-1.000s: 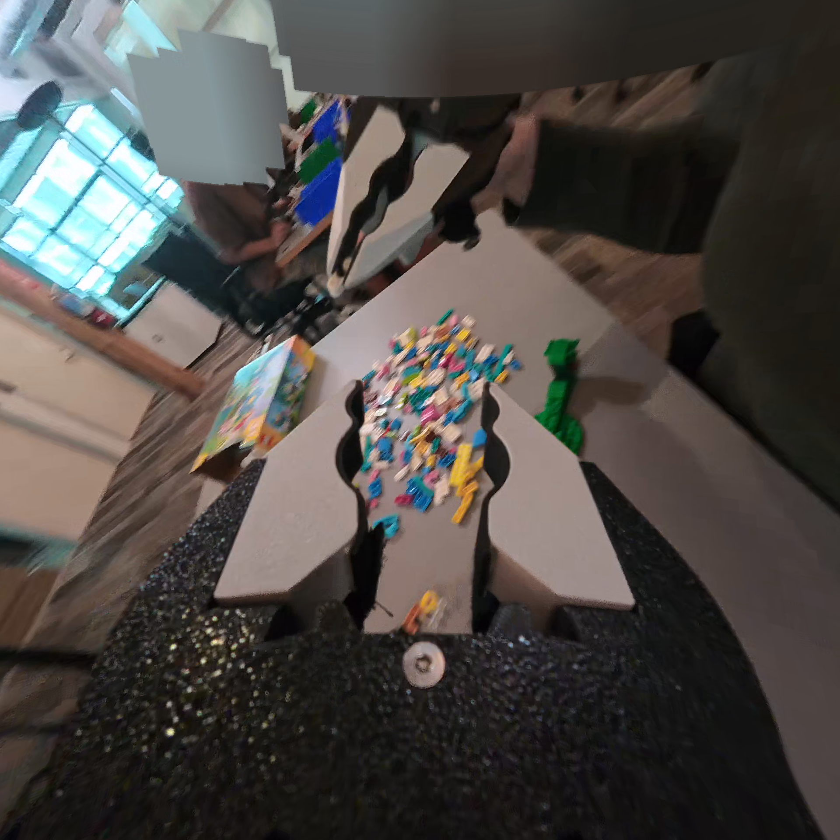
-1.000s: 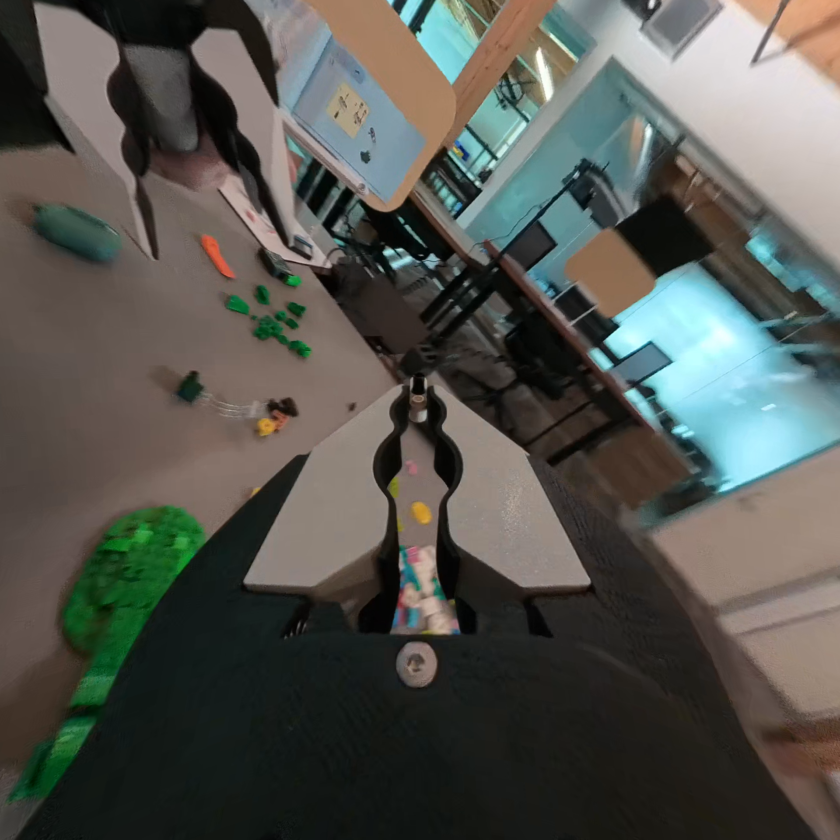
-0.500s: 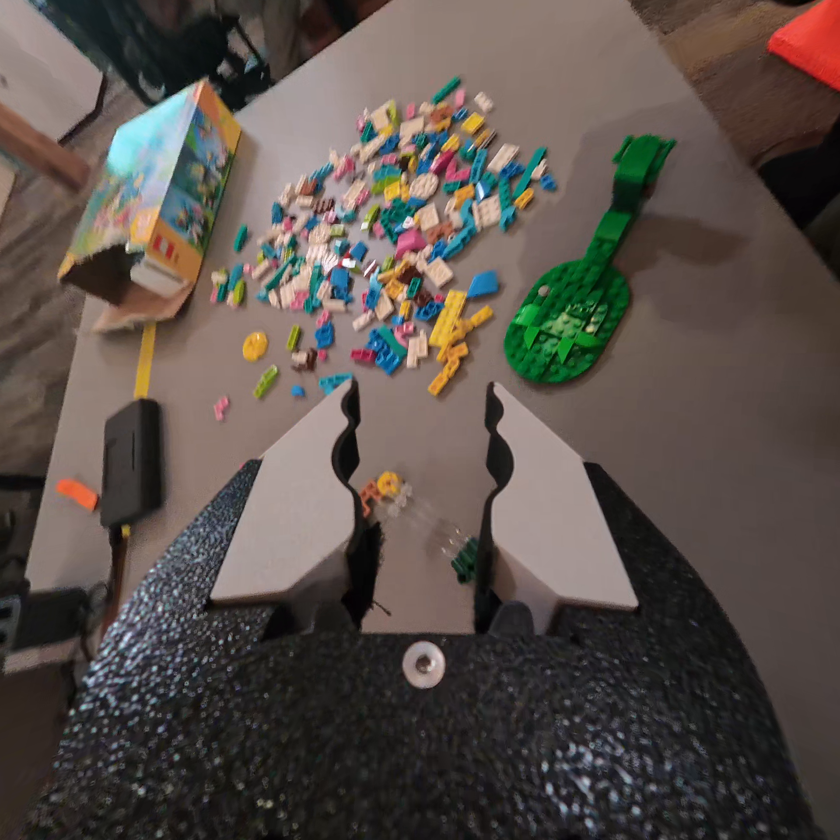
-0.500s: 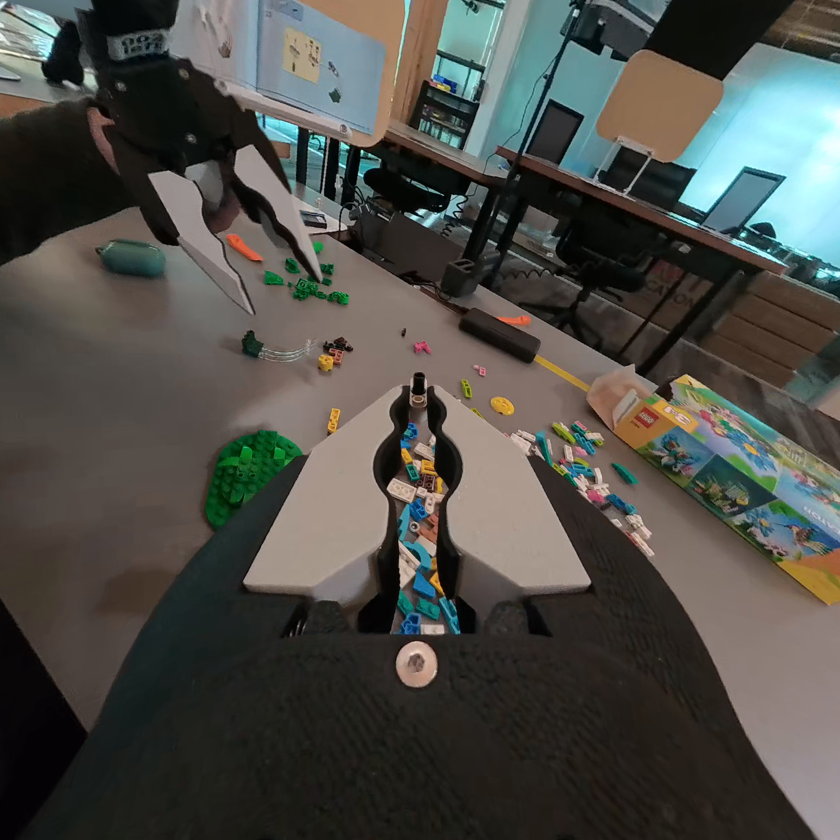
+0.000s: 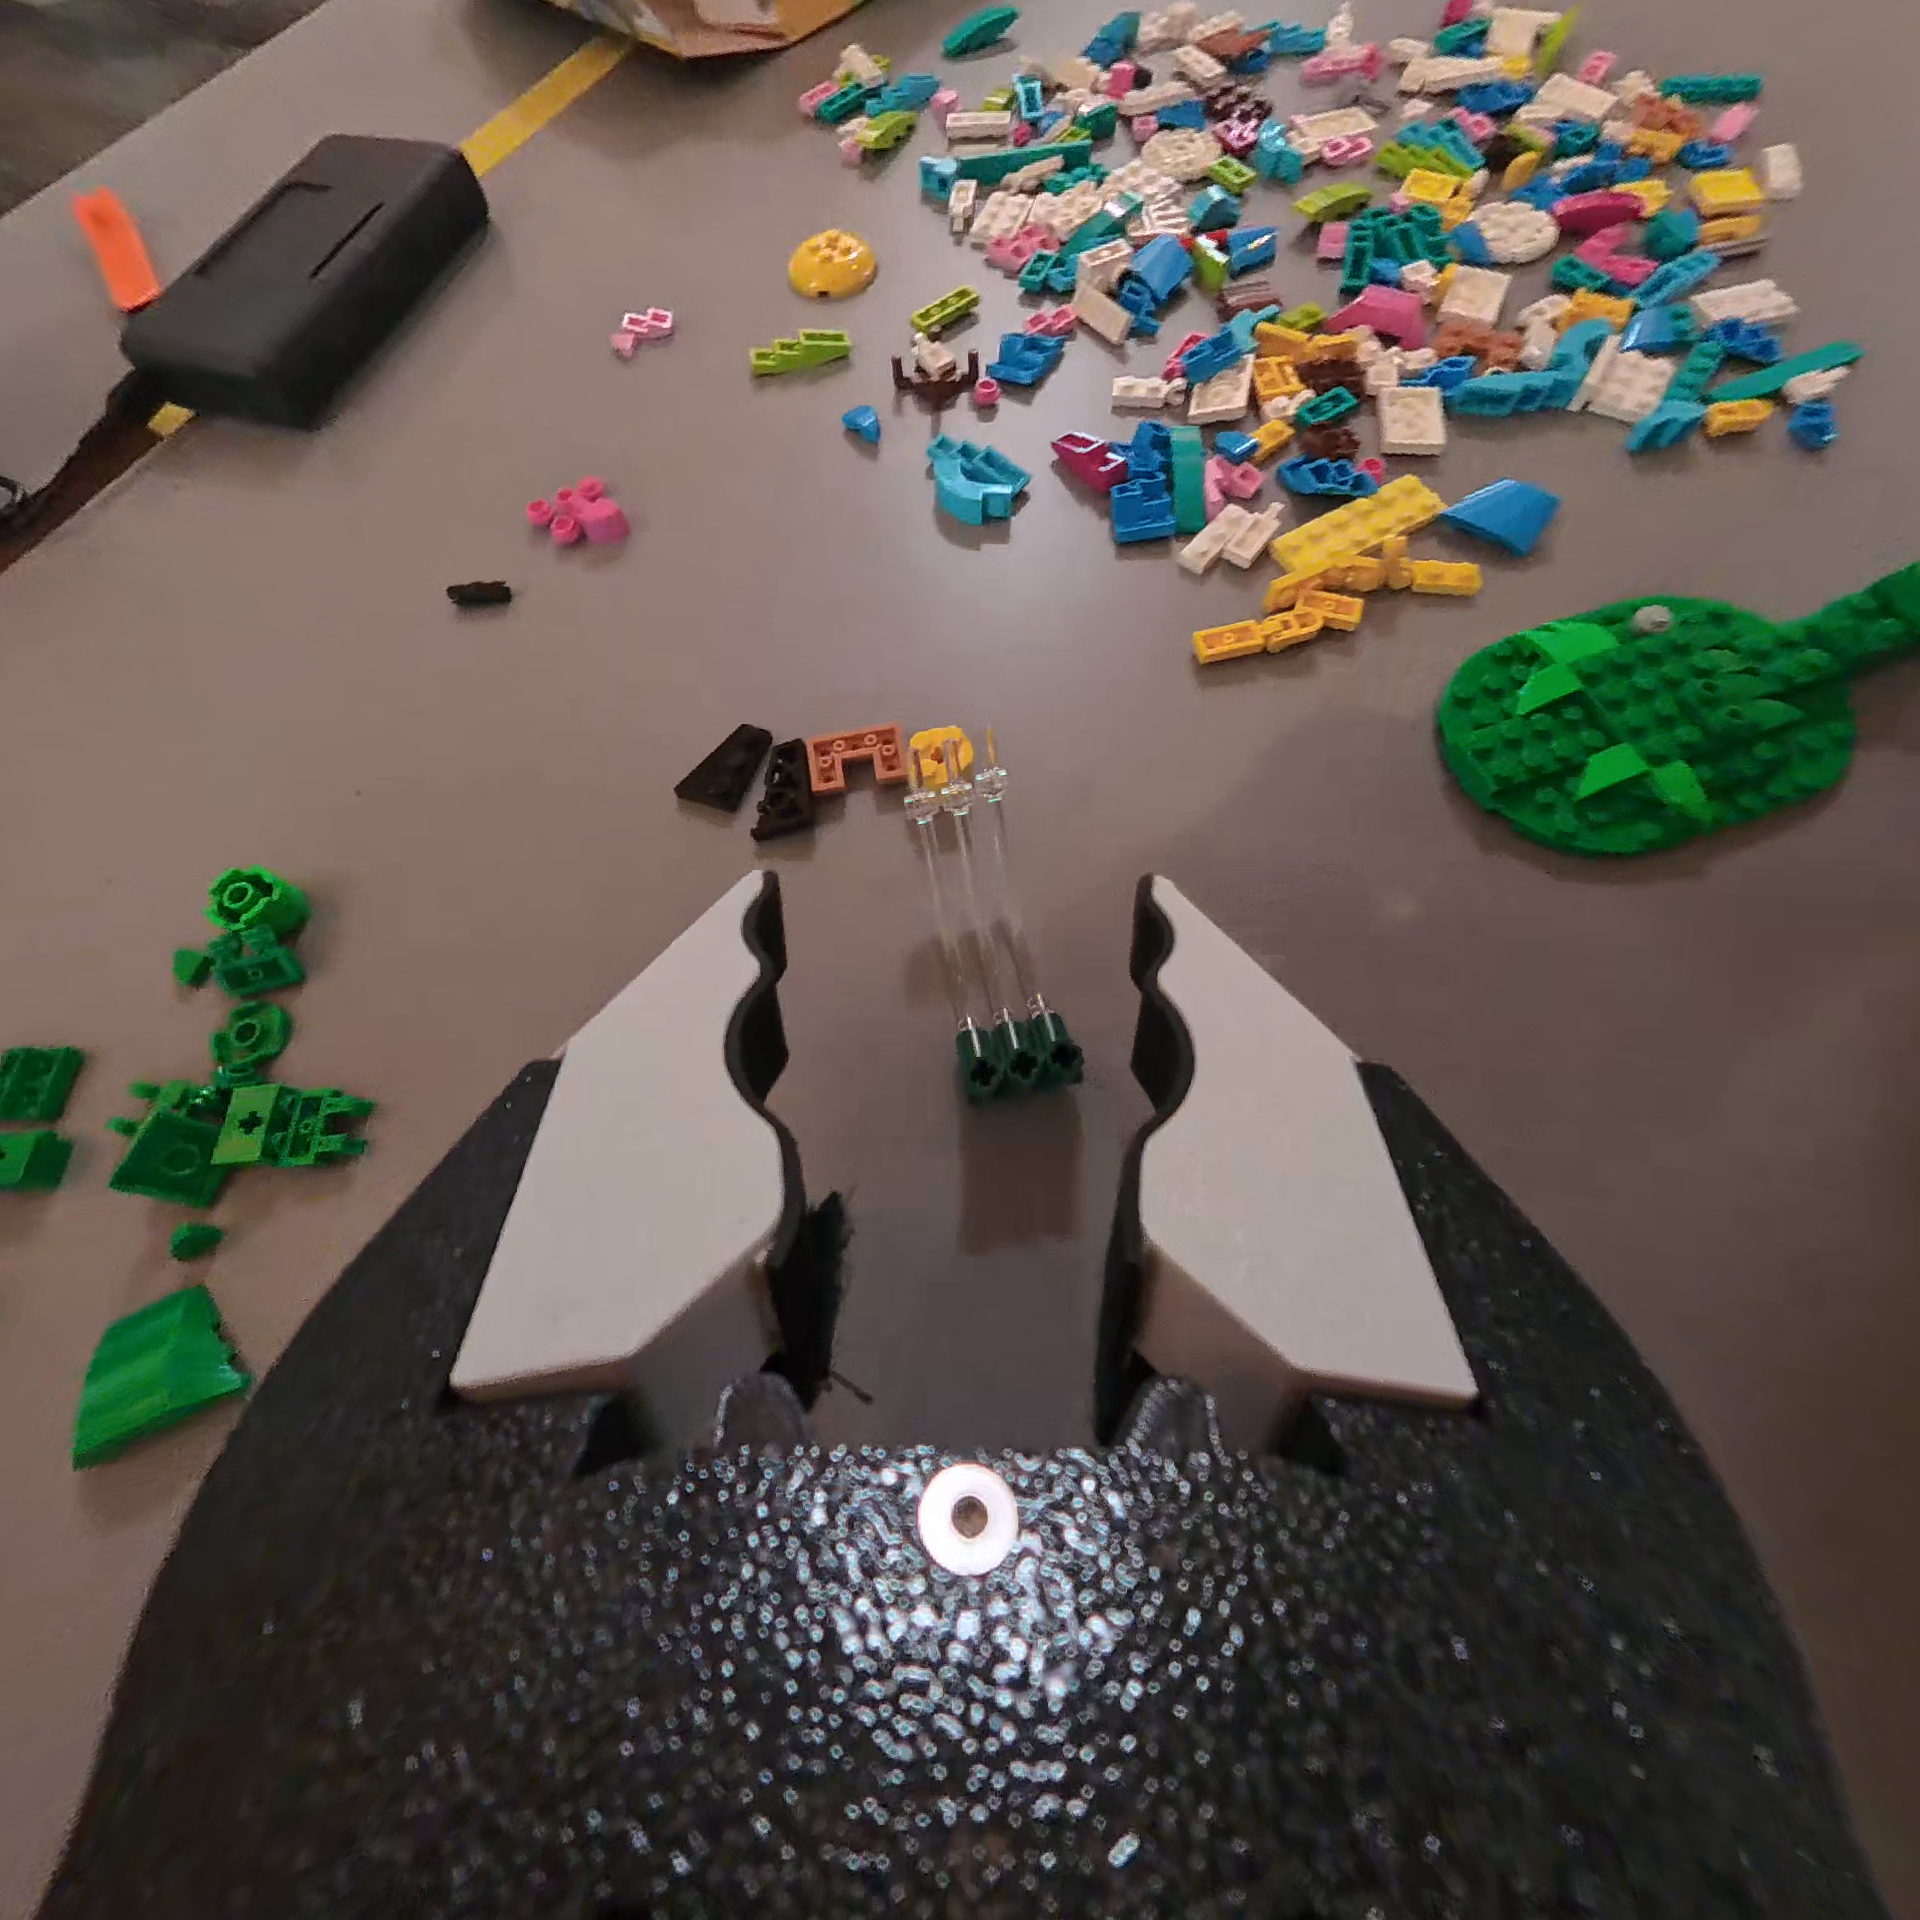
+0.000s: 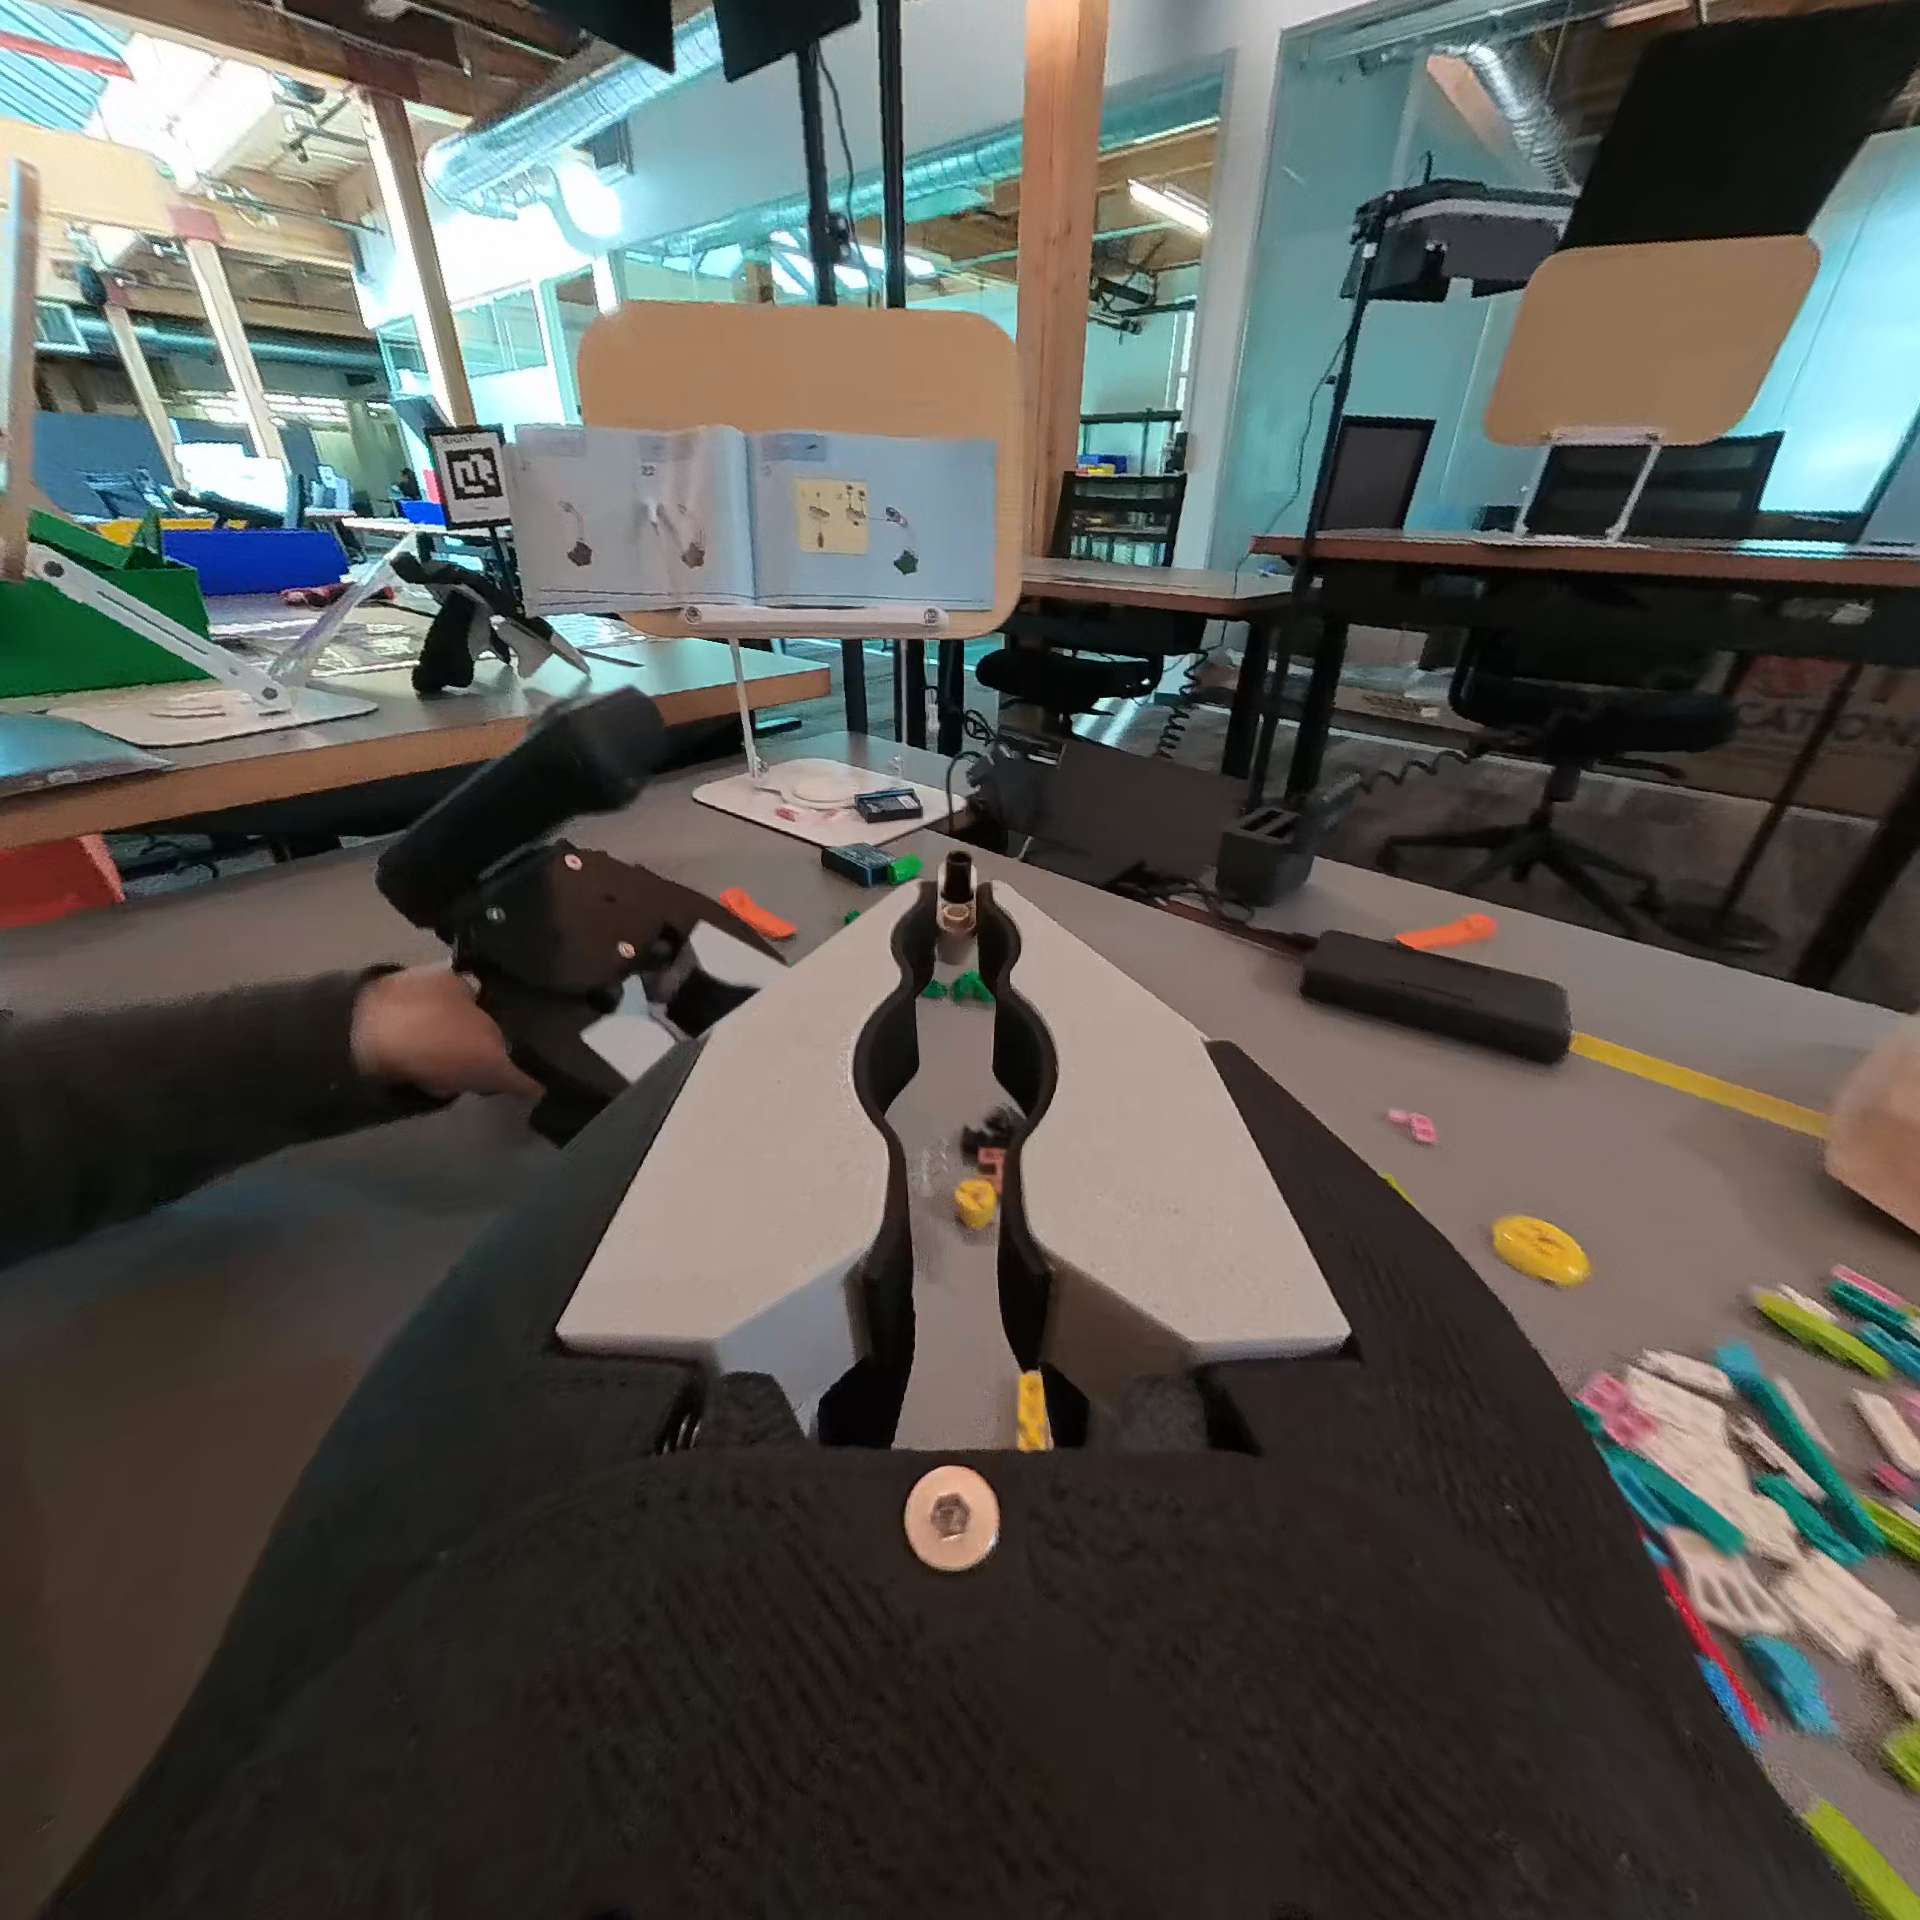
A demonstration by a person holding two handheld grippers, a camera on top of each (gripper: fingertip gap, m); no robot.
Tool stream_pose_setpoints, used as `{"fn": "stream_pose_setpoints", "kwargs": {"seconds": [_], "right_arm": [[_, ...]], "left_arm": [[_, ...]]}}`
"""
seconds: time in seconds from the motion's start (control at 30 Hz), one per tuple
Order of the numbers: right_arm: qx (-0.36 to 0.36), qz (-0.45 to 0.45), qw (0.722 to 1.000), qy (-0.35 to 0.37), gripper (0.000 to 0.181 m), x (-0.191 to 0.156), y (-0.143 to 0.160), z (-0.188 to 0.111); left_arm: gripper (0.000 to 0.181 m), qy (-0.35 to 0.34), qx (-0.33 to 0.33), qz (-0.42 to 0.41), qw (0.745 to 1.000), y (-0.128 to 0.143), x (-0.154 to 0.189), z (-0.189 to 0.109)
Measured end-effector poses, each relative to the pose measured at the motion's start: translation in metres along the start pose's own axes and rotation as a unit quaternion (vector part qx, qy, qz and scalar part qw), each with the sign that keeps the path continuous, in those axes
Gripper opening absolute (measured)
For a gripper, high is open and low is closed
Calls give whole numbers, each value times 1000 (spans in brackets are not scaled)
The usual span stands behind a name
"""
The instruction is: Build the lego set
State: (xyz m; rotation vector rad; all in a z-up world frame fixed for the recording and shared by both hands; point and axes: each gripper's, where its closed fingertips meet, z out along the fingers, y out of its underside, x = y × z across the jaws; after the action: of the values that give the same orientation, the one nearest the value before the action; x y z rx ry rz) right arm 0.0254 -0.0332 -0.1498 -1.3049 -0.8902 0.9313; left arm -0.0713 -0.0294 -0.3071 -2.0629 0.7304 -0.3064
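Note:
My left gripper point(image 5: 954, 894) is open and low over the grey table point(image 5: 520, 727). A piece of three clear rods on dark green bases point(image 5: 1013, 1065) lies between its fingers, untouched. Just beyond lie black wedges point(image 5: 764, 784), a tan bracket point(image 5: 857, 756) and a yellow piece point(image 5: 940, 750). The green plate build point(image 5: 1642, 727) sits to the right, and the pile of coloured bricks point(image 5: 1351, 260) lies farther off. My right gripper point(image 6: 954, 920) is shut on a small tan and black round piece point(image 6: 954, 899) above the table. The left gripper point(image 6: 582, 935) also shows there, held in a hand.
Loose green pieces point(image 5: 239, 1091) lie at the left. A black box point(image 5: 301, 281) and an orange tool point(image 5: 114, 249) sit near the table's far left edge. An open instruction booklet point(image 6: 758, 520) stands on a holder at the back. A yellow disc point(image 6: 1538, 1247) lies at the right. Some 20 cm of space lies between my two pairs of fingers. The tan bracket point(image 5: 857, 756) sits 6 cm or so from the ends of my left fingers.
My left gripper has swung down from facing across the room to low over the table, around the clear-rod piece. My right gripper has turned toward the booklet, still holding its small piece.

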Motion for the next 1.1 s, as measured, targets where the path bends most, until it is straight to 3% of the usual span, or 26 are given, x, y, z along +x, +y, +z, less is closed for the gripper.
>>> {"fn": "stream_pose_setpoints", "kwargs": {"seconds": [0.2,0.37,0.5,0.73,1.0,1.1], "right_arm": [[53,18,998,8,6,-11,-3,26],[80,41,996,10,6,-14,0,41],[88,33,995,11,6,-15,3,47],[95,40,995,6,6,-18,9,50],[98,50,994,1,6,-20,15,54],[101,52,993,8,6,-17,11,55]], "left_arm": [[80,-17,-73,-24,997,21,9,14],[76,-37,-78,-28,996,27,8,13],[61,-26,-71,-50,996,29,15,12],[51,-27,-62,-60,996,29,15,11],[16,-16,-48,-41,998,26,23,14],[16,-20,-48,-28,998,24,23,17]]}}
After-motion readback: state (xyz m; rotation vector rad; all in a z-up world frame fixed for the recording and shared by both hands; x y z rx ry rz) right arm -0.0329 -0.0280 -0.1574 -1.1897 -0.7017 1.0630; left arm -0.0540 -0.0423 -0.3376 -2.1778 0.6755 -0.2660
